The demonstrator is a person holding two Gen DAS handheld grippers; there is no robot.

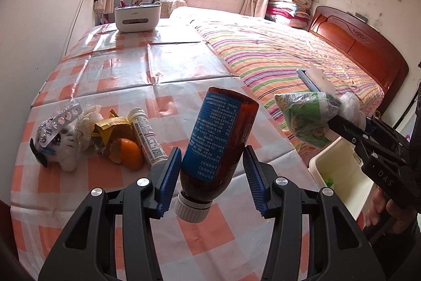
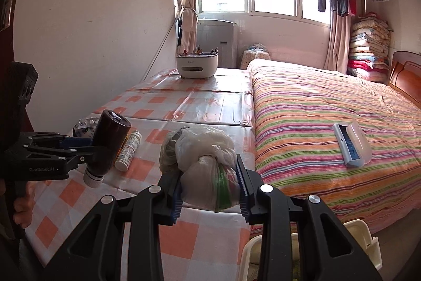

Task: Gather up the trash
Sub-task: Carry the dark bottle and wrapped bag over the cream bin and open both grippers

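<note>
Right wrist view shows the right gripper (image 2: 209, 191) clamped on a knotted trash bag (image 2: 208, 170) above the bin (image 2: 364, 236); lower it over the opening before releasing. The left gripper (image 1: 210, 175) pinches a brown bottle (image 1: 218, 144), cap down, over the table (image 1: 184, 241). Orange peel (image 1: 129, 152) and blister pack (image 1: 59, 123) wait farther off. The bin's inside is mostly hidden.

Right tool (image 2: 210, 188) clamps knotted plastic bag (image 2: 208, 170) above table edge (image 2: 184, 228) — cream bin (image 2: 363, 236) below, prob. open-topped.
</note>
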